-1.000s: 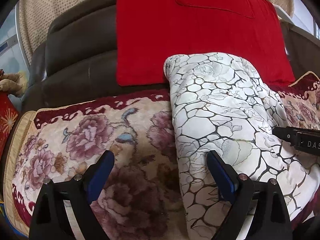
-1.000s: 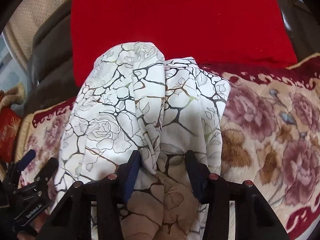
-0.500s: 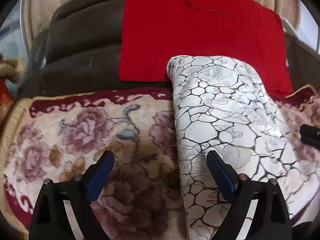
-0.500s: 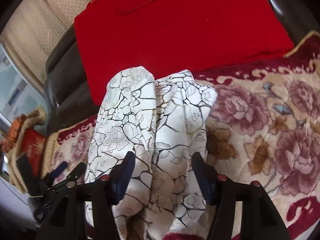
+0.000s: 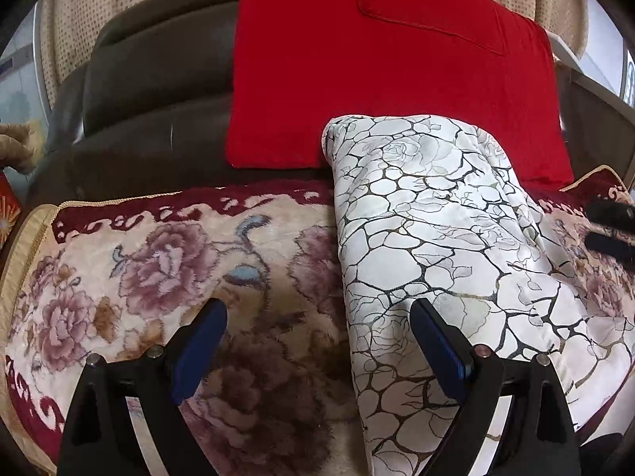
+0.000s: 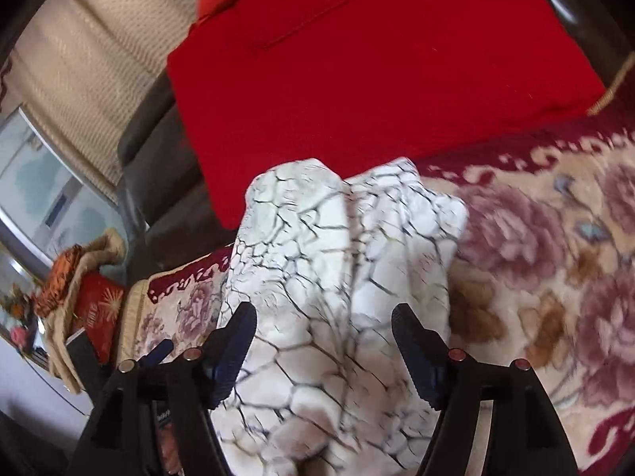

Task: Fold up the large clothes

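Both claws stand open over the sofa: the left gripper (image 5: 317, 341) has its blue pads wide apart, the left one above the floral throw (image 5: 166, 269) and the right one above the near part of the folded garment (image 5: 428, 238), pressing on nothing. Jaws of the right gripper (image 6: 323, 341) have just been opening, and they now stand spread with the garment (image 6: 341, 277) lying loose between them, neither pad pinching it. Largest in the scene is the dark sofa (image 5: 151, 91), its back rising at the far side. Its seat is covered by the throw, cream with purple flowers and a maroon border. A red cloth (image 5: 377, 71) hangs over the sofa back, right of centre. The garment, white with a dark crackle pattern, lies as a long folded strip on the throw, its far end touching the red cloth and its near end reaching toward the cameras. At the far left stands a small red box (image 6: 97, 301).
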The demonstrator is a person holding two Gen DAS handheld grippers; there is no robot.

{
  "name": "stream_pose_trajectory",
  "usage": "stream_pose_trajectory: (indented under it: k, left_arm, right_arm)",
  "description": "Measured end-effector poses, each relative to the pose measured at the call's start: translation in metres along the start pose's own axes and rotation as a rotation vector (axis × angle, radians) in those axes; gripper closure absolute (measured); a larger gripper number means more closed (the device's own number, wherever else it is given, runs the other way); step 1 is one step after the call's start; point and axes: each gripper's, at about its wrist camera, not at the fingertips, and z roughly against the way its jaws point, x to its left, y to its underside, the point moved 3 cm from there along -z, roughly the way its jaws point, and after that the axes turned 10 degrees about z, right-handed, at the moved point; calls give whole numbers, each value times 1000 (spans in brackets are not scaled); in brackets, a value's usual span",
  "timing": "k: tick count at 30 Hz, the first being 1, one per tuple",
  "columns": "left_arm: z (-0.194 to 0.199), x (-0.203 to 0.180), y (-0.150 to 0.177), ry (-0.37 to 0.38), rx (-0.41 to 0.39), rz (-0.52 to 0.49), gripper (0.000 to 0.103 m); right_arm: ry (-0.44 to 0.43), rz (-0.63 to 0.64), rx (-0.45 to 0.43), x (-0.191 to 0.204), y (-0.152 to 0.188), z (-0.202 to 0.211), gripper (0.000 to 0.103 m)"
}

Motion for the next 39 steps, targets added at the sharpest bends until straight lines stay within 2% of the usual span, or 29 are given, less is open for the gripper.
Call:
stream_pose_trajectory:
  k: [4,8,10,13,14,15,22,28,30,33,36,38,39]
  left_arm:
    - [-2,2,0,-6,5,6,10]
    - [-5,1,-2,-17,0,-6,10]
    - [-7,0,-2,-16,1,-10,10]
    - [-9,-2,-2,-19,2,-19,10]
    - [-9,-3,-2,-21,3,-23,10]
    - [-10,-3,-2,-21,4,-25,10]
    - [-9,-3,-1,-18,2,-23,10]
    - [-4,-5,3,-19,2,-32,10]
    - [-1,-6,4,-20,1,-35,10]
    - [3,-7,7,-22,-2,-43,10]
    - [1,-8,11,-25,14,-55,10]
    - [-4,-10,16,-26,42,-73,10]
    - [-5,-11,17,-29,45,-80,10]
  right_arm:
    - [9,38,10,18,-26,-16,36]
    - [43,25,75,24,-52,-43,39]
    - [48,-25,136,15,-56,-67,39]
    - [136,-116,255,-15,-46,-105,39]
    - [103,-164,308,-28,-37,-122,39]
    - [90,-182,304,-34,-33,-125,40]
    - [72,-110,194,-17,-32,-77,39]
    - [78,36,108,17,-16,-14,40]
    - [70,75,91,27,-7,4,50]
    - [72,102,95,34,4,20,64]
    - [101,111,145,32,28,10,64]
    - [135,76,227,15,45,-17,65]
    - [148,71,232,9,51,-25,64]
